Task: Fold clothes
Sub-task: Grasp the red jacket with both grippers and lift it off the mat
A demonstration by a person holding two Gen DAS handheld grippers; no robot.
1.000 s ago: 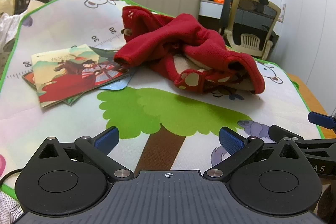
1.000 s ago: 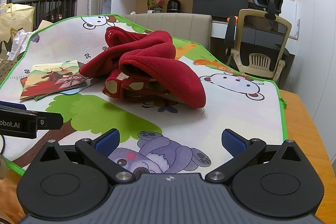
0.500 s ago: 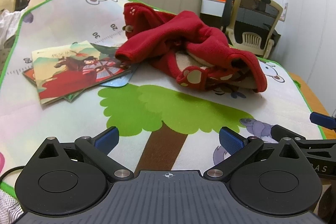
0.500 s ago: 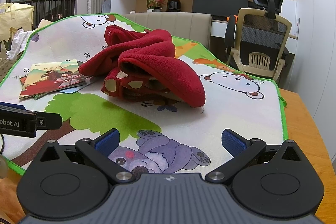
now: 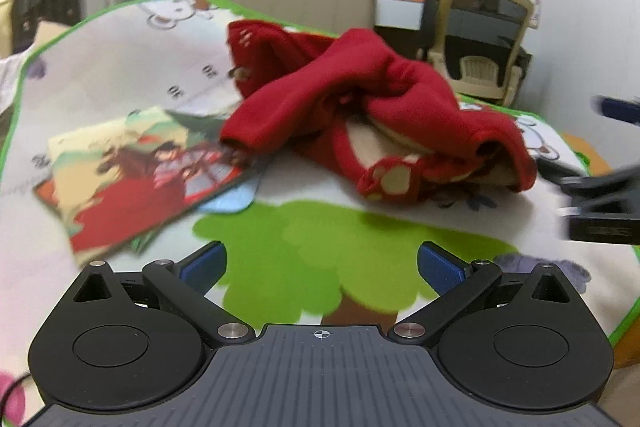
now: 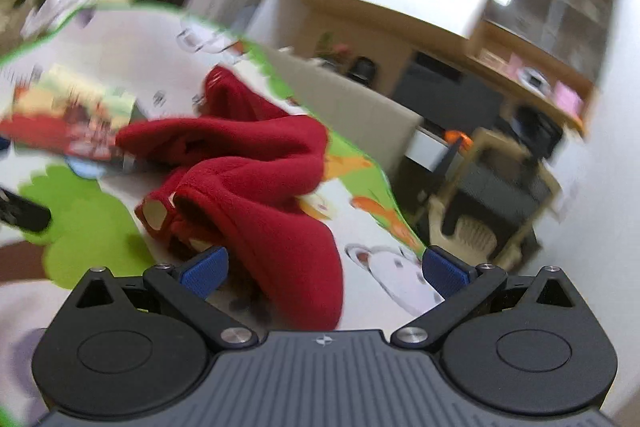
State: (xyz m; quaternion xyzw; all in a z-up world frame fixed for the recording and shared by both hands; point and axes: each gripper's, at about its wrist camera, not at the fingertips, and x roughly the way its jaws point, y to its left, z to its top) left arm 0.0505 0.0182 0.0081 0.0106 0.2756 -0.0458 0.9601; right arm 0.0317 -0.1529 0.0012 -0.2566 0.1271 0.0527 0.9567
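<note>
- Both claws stand wide, blue pads spread, nothing between them: my left claw (image 5: 322, 263) hangs over the green tree printed on the cartoon play mat (image 5: 120, 39) covering the tabletop, and my right claw (image 6: 323, 265) is tilted and close in on the garment.
- Crumpled red fleece garment (image 5: 360, 99) with cream paw-print patches lies bunched in the middle of the mat, well ahead of the left claw. In the right wrist view its nearest red fold (image 6: 288, 247) sits between the right pads, but I cannot tell whether either pad touches it.
- One sleeve end drapes onto the illustrated picture book (image 5: 140, 179) lying to the left of the heap.
- Step in hand, as I judge it: take hold of the heap and spread it flat before any fold.
- To do it well, I'd pinch a single layer at a hem or cuff, not the whole wad, with each claw on a separate edge.
- I'd lift that sleeve clear so the book isn't dragged along.
- Both views are blurred, so I'd steady the claws before closing.
</note>
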